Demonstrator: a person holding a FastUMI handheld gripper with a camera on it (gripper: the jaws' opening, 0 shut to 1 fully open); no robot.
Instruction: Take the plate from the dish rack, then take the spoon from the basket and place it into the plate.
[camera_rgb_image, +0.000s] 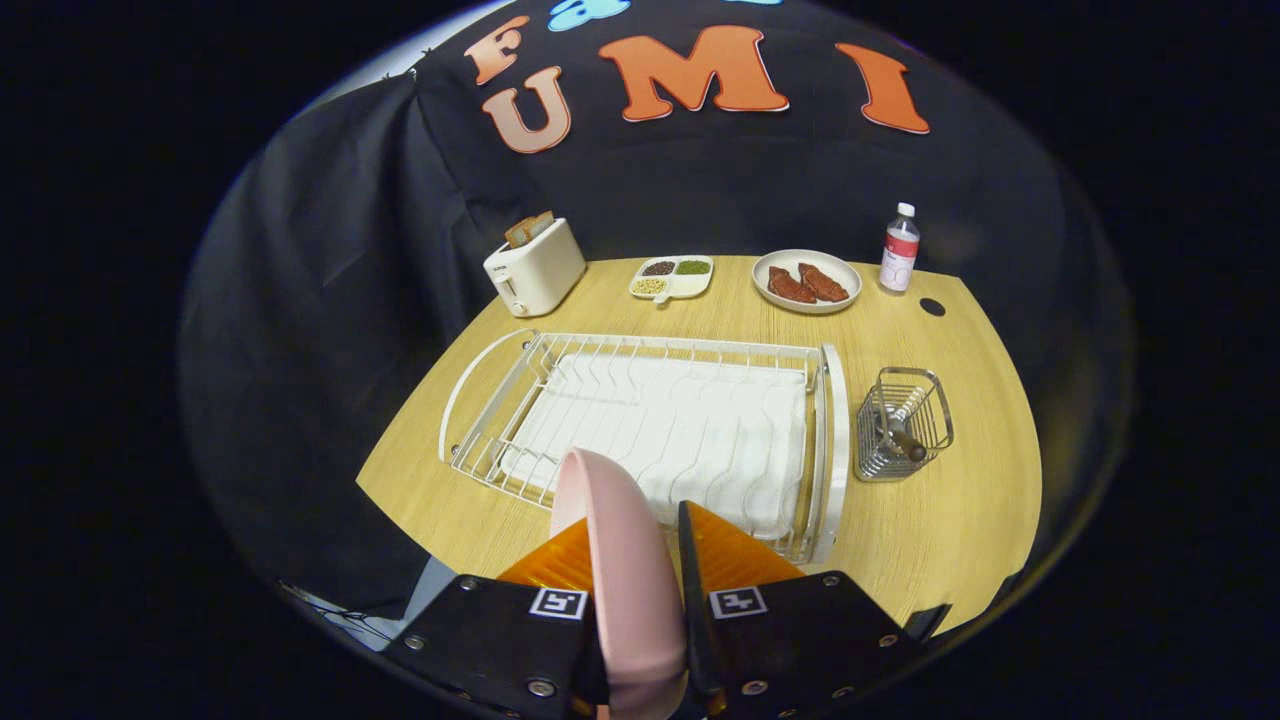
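A pink plate (620, 560) stands on edge between my two fingers, and my gripper (632, 540) is shut on it, lifted above the near side of the dish rack. The white wire dish rack (650, 420) lies on the wooden table just beyond the fingers, with a white mat inside and no dishes in it. To the right of the rack stands a small wire basket (903, 423) holding a spoon (900, 432) with a dark handle, well ahead and right of the fingers.
Along the back of the wooden table (960, 510) stand a cream toaster (535, 268) with bread, a divided dish of beans (672, 277), a plate with meat (806, 281) and a small bottle (899, 250). Black cloth walls surround the table.
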